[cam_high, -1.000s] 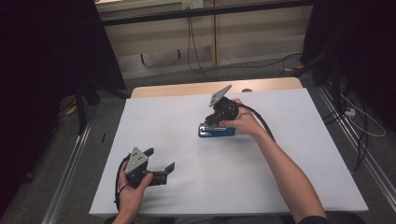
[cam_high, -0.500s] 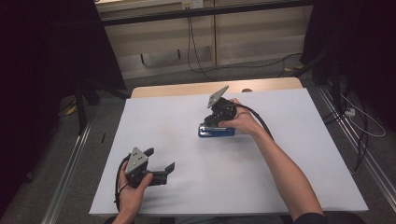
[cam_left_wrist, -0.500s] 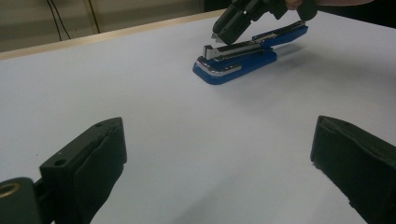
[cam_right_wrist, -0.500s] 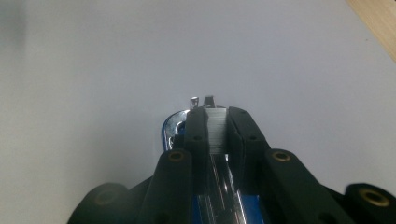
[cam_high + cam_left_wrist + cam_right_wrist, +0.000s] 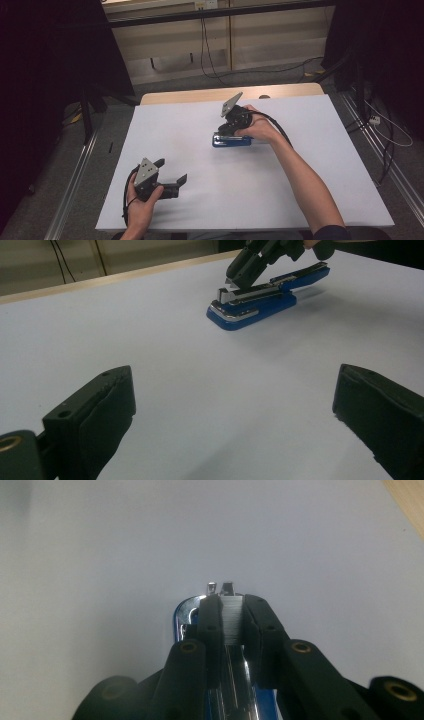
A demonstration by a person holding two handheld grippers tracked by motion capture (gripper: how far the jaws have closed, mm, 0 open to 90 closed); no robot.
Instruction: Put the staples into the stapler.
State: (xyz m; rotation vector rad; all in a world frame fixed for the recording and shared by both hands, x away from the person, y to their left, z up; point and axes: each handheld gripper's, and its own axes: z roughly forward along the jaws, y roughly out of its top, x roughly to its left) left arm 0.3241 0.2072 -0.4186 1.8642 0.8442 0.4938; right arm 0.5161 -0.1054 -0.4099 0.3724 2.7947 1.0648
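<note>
Centrally, right gripper (image 5: 226, 131) clamps a strip of staples (image 5: 231, 620) at the front of the blue stapler (image 5: 231, 141) mid-table (image 5: 310, 165); left gripper (image 5: 172, 176) rests apart, jaws wide, holding nothing

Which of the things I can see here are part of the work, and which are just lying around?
In use:
- blue stapler, lying on the white table cover
- strip of staples clamped in the right tool over the stapler
- left tool, open and waiting

Lying about:
- cables on the floor behind the table
</note>
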